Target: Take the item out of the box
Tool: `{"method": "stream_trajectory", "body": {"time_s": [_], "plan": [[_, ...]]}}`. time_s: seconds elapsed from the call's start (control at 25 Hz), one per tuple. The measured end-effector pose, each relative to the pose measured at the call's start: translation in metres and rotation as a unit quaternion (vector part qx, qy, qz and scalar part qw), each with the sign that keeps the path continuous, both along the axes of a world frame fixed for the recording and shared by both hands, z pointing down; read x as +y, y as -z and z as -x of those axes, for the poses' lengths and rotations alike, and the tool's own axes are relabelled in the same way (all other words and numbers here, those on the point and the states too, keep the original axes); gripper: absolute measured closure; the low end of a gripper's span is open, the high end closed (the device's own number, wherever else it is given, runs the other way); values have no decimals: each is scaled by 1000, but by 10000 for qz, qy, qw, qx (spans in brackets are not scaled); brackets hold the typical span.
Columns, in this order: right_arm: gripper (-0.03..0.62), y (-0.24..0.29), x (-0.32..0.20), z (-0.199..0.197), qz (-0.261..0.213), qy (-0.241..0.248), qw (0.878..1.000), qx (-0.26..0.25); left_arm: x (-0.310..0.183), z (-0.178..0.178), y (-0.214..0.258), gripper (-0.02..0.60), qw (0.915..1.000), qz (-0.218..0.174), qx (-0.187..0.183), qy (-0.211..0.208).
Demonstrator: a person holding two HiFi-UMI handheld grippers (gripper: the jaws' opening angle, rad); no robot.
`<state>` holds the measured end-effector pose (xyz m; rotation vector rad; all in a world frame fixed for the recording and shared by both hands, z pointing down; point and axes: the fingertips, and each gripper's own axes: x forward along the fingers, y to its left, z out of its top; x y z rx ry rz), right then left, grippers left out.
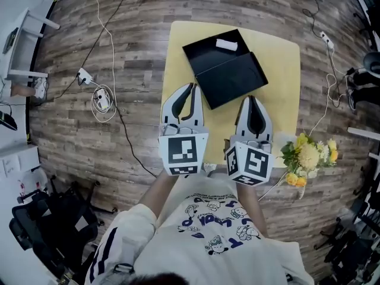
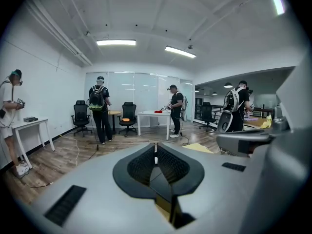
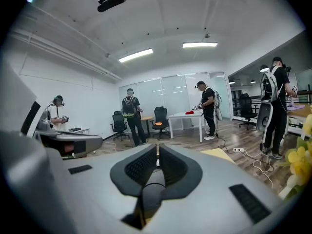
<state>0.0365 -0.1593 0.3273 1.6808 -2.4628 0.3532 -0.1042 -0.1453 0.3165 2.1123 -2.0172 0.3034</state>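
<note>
An open black box (image 1: pixel 215 50) lies on the yellow table (image 1: pixel 178 46), its flat lid (image 1: pixel 233 79) folded out toward me. A small white item (image 1: pixel 226 44) rests in the box's far corner. My left gripper (image 1: pixel 192 86) is held near the lid's left corner, jaws together and empty. My right gripper (image 1: pixel 252 98) is just below the lid's near edge, also shut with nothing in it. Both gripper views look level across the room: the left gripper (image 2: pixel 156 148) and right gripper (image 3: pixel 157 151) show their pads meeting, and the box is out of sight there.
A bunch of yellow flowers (image 1: pixel 309 156) lies at the table's near right corner. Cables and a power strip (image 1: pixel 101 97) trail on the wooden floor to the left. Several people (image 2: pixel 99 113) stand among desks and office chairs (image 3: pixel 160 122) across the room.
</note>
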Motion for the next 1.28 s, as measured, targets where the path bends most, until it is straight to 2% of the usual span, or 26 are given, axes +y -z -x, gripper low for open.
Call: {"method": "stream_trajectory", "body": {"time_s": [0.44, 0.68, 1.28], "plan": [[559, -24, -38, -5, 279, -300, 9990, 175, -63, 2, -17, 555, 9987, 152, -107, -481], [559, -38, -54, -7, 457, -409, 9978, 264, -99, 4, -30, 555, 9960, 297, -282, -799], [557, -68, -78, -23, 868, -759, 9928, 316, -175, -24, -76, 555, 9801, 753, -882, -1614]]}}
